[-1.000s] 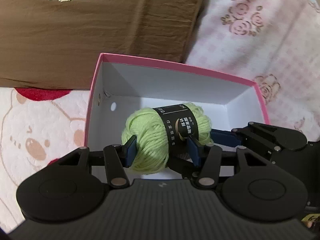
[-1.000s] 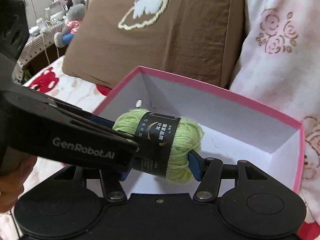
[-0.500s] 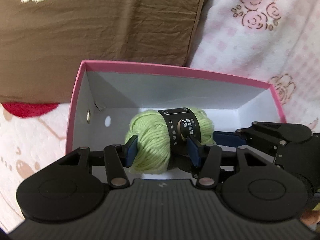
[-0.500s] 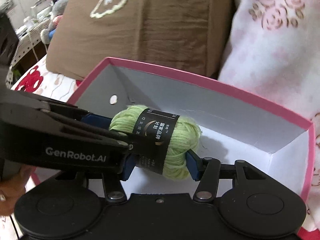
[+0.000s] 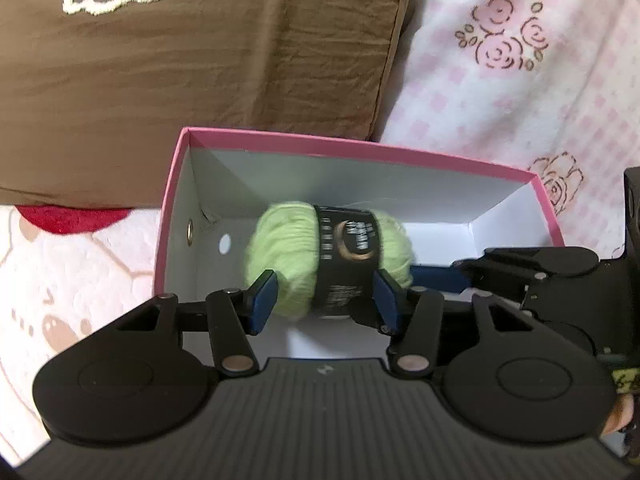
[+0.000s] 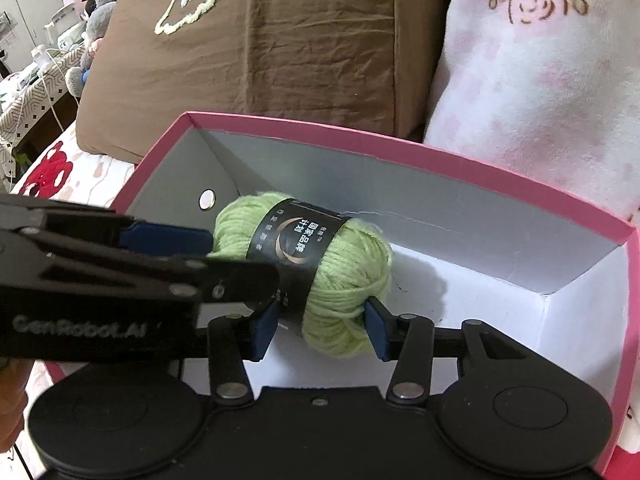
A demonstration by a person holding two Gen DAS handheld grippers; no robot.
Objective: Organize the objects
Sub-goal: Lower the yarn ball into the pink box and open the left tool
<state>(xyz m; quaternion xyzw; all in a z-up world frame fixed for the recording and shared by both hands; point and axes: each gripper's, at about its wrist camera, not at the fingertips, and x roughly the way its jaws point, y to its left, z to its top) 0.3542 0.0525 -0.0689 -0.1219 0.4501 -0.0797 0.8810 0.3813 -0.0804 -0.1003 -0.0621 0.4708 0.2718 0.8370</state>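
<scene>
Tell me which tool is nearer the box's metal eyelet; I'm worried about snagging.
Left. The left tool reaches in just below the eyelet; the right tool sits farther back, gripping the green yarn near the middle.

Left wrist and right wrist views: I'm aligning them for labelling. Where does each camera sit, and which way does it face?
Left wrist: on the left tool, facing down into the pink box; own fingers flank the green yarn ball; right tool enters from the right.
Right wrist: on the right tool, facing into the same box; own fingers flank the yarn; left tool crosses from the left.
Shared: yarn, box, brown pillow.
</scene>
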